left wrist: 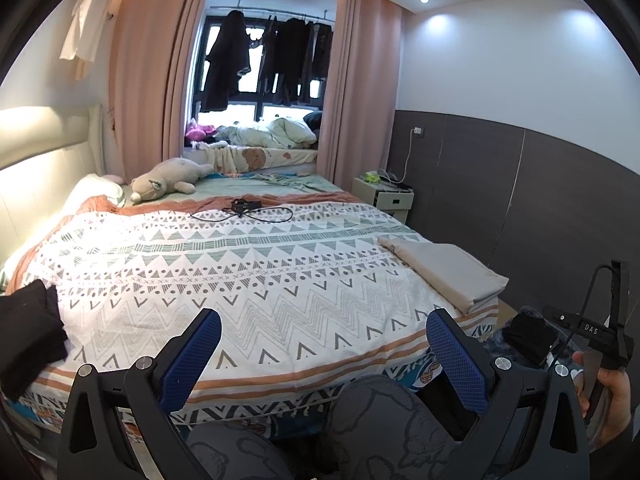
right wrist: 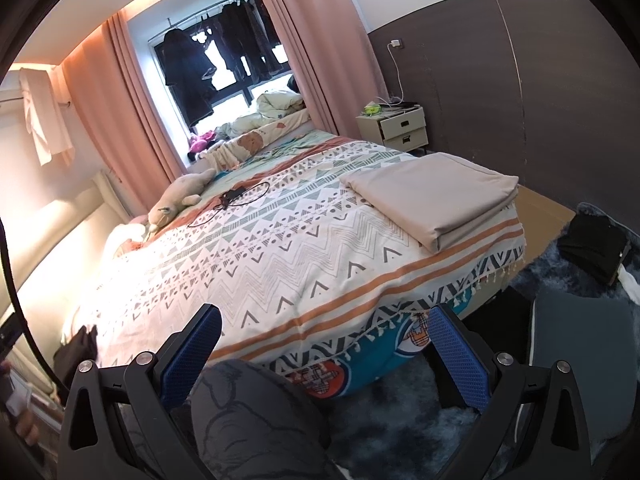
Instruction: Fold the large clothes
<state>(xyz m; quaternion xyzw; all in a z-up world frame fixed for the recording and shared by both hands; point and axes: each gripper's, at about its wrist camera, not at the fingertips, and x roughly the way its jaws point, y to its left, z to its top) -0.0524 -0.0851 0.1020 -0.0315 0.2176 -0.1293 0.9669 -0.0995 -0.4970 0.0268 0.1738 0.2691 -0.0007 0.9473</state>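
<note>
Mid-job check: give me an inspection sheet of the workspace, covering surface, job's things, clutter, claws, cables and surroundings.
Surface: bed with patterned bedspread, middle free.
Job's things: folded beige cloth at the bed's near right corner; dark folded clothes at the near left edge.
Clutter: plush toy near the pillows; black item on the floor rug.
Claws: left claw open, holding nothing; right claw open, holding nothing; both are short of the bed.
Cables: black cable with a small device on the bedspread; white cable from wall socket to nightstand.
Surroundings: pink curtains; dark clothes hanging at the window.
</note>
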